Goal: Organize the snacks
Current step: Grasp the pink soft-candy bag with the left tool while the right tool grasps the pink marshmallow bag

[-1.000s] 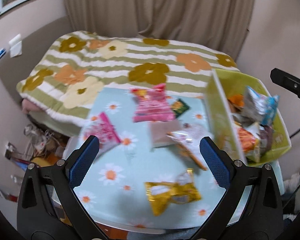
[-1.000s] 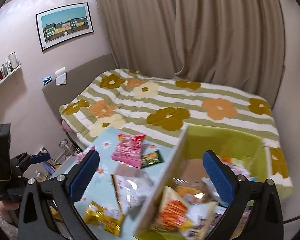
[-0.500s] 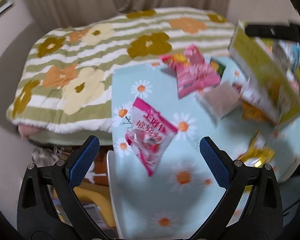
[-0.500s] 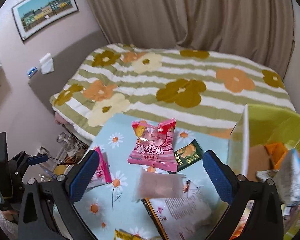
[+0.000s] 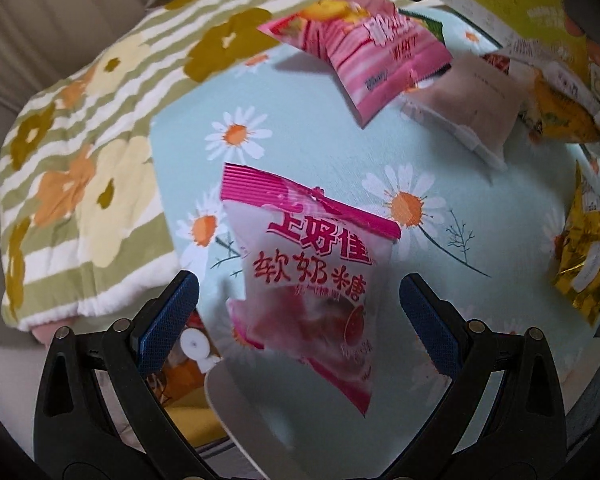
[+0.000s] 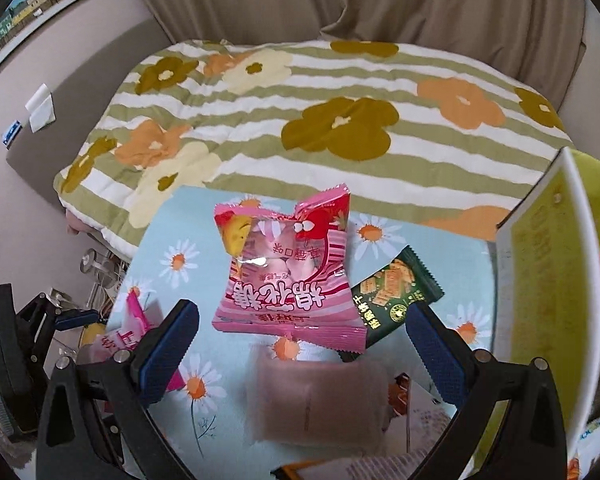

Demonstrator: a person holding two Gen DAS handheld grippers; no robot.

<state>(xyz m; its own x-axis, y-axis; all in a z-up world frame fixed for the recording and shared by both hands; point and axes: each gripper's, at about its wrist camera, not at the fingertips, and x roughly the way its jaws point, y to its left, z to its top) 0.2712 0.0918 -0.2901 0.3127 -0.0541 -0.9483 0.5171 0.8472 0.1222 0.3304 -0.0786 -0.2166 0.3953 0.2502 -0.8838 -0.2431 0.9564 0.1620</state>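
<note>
My left gripper [image 5: 298, 308] was wide open and held nothing. The candy bag [image 5: 306, 276] lay on the table [image 5: 340, 168] right between its fingers, long side pointing away from me. My right gripper [image 6: 302, 344] was open and empty too, over a blurry pink packet [image 6: 320, 402] I couldn't read. Farther off, the yellow box [image 6: 540, 280] was cut off at the edge.

A white-and-magenta plastic candy bag [image 5: 300, 280] lies flat on the daisy-print surface [image 5: 332, 160] (red lettering up); a pink striped marshmallow bag [image 6: 288, 280] lies farther back.
</note>
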